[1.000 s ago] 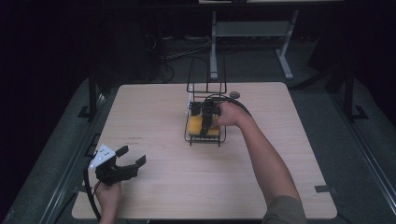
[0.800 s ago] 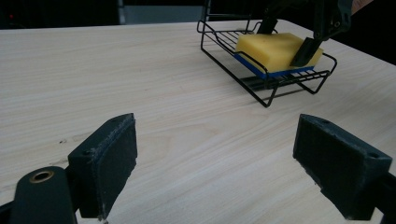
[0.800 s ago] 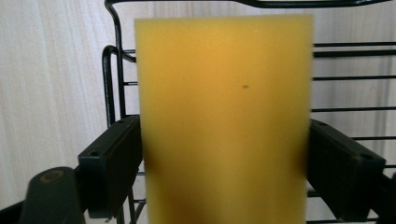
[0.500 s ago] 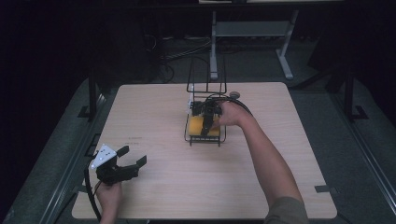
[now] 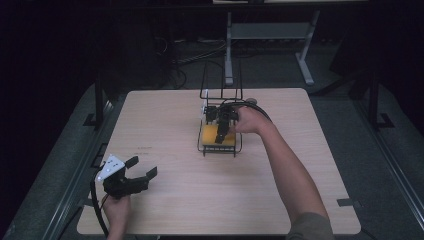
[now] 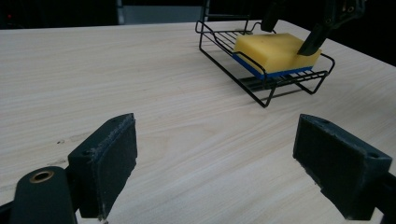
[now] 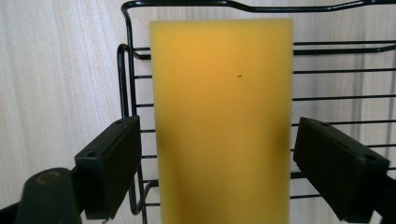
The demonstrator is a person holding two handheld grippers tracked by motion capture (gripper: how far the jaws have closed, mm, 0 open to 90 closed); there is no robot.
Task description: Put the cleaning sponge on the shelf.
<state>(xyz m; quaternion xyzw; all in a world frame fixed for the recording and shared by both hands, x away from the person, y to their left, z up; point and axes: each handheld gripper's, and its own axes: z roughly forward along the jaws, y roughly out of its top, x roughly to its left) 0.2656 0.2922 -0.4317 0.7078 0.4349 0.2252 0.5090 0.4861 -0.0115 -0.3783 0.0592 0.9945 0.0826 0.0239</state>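
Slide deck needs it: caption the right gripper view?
Open right gripper straddling a yellow sponge in a black wire rack.

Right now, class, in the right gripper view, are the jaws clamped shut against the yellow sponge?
No: the right gripper has its jaws open astride the sponge, with a gap at each side.

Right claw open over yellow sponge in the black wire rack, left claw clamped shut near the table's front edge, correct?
Not quite: the left claw is open, jaws wide apart over the bare light wooden table, per the left gripper view. The rest holds.
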